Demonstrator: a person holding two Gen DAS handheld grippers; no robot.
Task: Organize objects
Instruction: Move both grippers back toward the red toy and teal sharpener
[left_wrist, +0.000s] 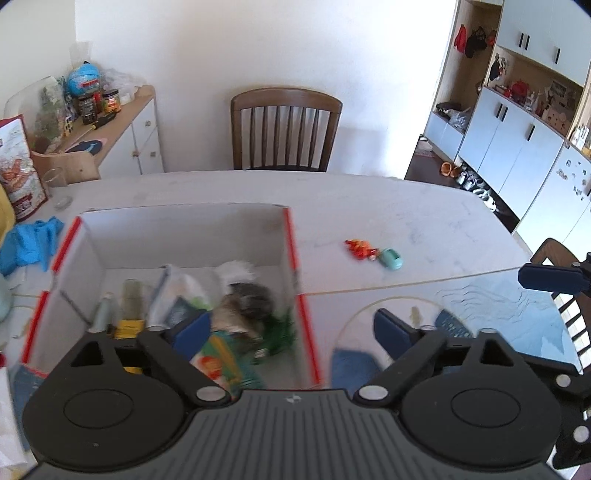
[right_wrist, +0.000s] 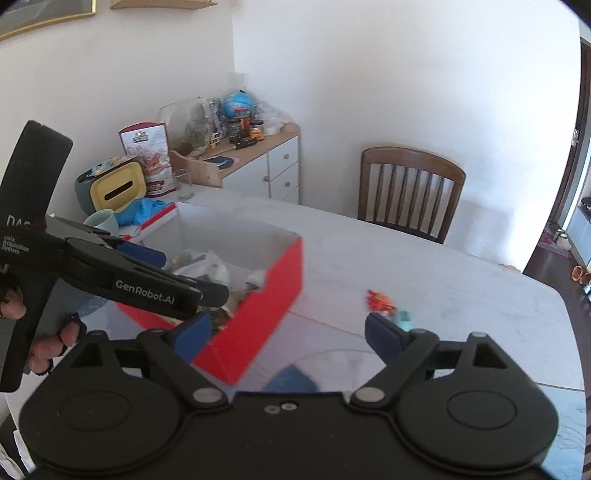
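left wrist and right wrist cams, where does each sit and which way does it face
Left wrist: on the left gripper, above the box, facing the chair; its open fingers show.
Right wrist: on the right gripper, right of the box; its open fingers, the left gripper and a hand show.
Shared: box, chair, toys.

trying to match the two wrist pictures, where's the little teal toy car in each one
Left wrist: teal toy car on the table, right of centre, beside the orange toy.
Right wrist: teal toy car lower right of centre, just past the right fingertip.
Shared landmark: red-edged box.
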